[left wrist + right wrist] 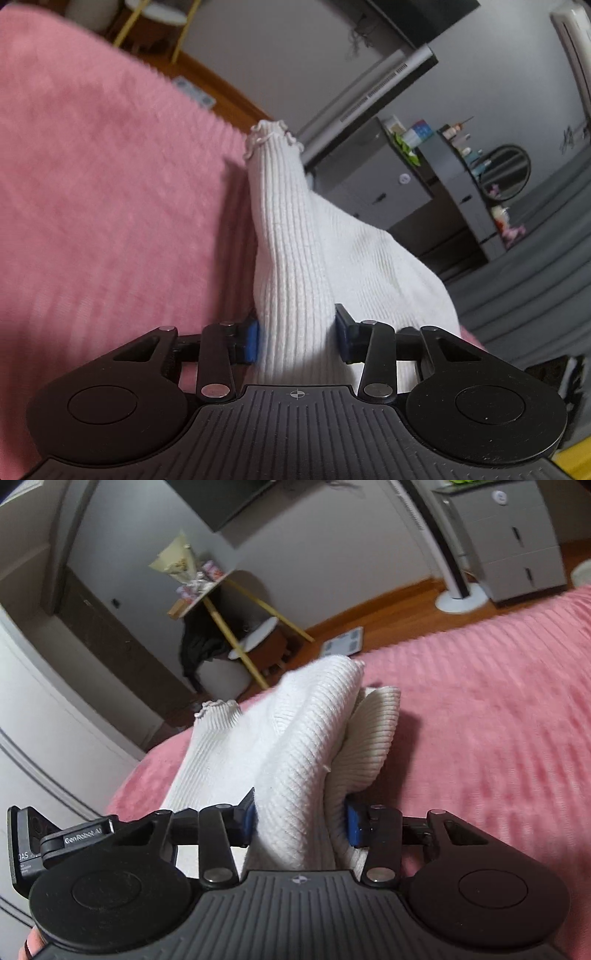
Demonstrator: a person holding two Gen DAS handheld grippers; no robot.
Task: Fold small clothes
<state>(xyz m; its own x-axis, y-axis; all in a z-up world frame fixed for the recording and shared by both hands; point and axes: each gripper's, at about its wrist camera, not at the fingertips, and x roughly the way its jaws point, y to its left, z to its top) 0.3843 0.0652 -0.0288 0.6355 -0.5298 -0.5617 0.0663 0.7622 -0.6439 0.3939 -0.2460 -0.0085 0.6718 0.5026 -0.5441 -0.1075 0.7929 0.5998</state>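
Between the blue pads [251, 341] of the left tool [297, 341], a white ribbed garment [295, 258] is pinched, its fabric bunched and rising straight ahead of the tool to a frilled cuff [269, 138]. The pink blanket [92, 203] lies under it and spreads away to the tool's left.

The right tool [299, 823] likewise clamps the same white ribbed garment [295, 746], both blue pads [354, 823] pressing into folded cloth. Ahead of this tool the fabric humps up in doubled layers, with a frilled cuff [216, 707] hanging off to the tool's left. The pink blanket [480, 709] stretches beneath and to the right. Beyond the bed, the wooden floor [388, 605] shows.
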